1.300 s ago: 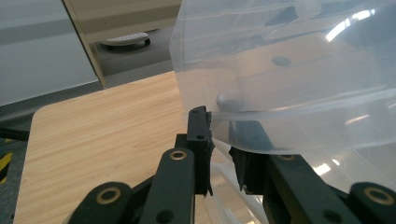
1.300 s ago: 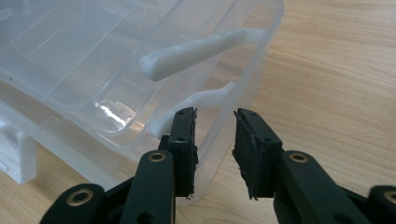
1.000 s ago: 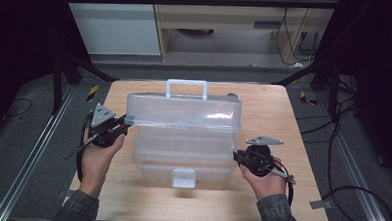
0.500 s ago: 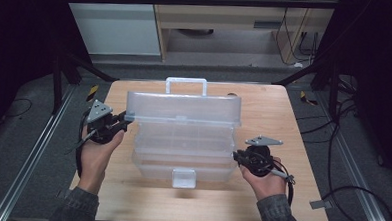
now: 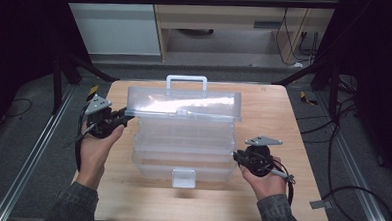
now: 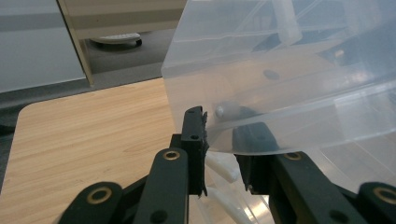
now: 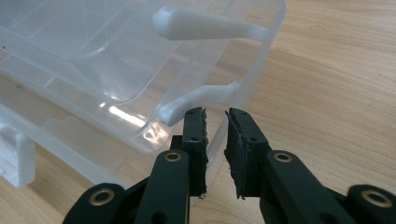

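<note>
Left gripper [image 5: 122, 120]: at the left end of the raised lid [image 5: 183, 104]; its jaws stand on either side of the lid's clear side wall and pinch it, one outside, the other seen through the plastic.
Left fingers [image 6: 194, 135]: a narrow gap, with the lid's wall [image 6: 280, 93] between them.
Right gripper [image 5: 238, 156]: low at the right end of the box [image 5: 182, 150], near its lower tray.
Right fingers [image 7: 194, 140]: only slightly apart, astride the clear rim of the tray [image 7: 93, 70]; whether the pads actually press the rim is hard to tell from here.
Lid: tilted up over the back of the box, a white handle [image 5: 186, 82] standing above it.
Box: clear plastic, in the middle of the wooden table [image 5: 283, 119], stepped trays fanned open toward the person, a white latch [image 5: 183, 177] at the front edge.
Linkage: white arms [image 7: 201, 95] join the trays at the right end, just above the right jaws.
Contents: the trays look empty; I see only clear dividers.
</note>
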`<state>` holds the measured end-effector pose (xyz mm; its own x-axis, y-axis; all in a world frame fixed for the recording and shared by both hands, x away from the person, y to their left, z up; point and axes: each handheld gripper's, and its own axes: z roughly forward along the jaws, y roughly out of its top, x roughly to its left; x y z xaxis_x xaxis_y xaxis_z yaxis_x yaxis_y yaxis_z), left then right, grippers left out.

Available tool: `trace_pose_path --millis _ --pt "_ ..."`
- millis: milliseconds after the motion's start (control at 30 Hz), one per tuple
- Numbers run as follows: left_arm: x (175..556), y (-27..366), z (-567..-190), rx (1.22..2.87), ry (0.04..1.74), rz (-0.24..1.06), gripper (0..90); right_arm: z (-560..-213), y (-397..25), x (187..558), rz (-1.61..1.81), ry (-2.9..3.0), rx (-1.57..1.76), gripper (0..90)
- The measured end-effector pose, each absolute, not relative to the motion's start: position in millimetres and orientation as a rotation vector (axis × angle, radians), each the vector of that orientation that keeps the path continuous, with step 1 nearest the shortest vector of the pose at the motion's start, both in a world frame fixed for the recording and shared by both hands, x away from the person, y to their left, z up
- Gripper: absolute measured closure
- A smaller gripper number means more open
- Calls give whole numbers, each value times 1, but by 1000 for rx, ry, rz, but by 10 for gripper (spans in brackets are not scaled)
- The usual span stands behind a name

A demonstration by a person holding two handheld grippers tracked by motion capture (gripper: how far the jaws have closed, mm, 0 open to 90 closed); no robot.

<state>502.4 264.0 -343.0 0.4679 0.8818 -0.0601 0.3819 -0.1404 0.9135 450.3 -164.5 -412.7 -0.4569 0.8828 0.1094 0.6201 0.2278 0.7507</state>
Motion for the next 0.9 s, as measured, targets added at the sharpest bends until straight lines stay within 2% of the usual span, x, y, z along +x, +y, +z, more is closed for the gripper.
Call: trace_pose_path --millis 900 --pt "530 258 -327 1744 1067 695 759 -412 -165 451 1070 2177 1381 771"
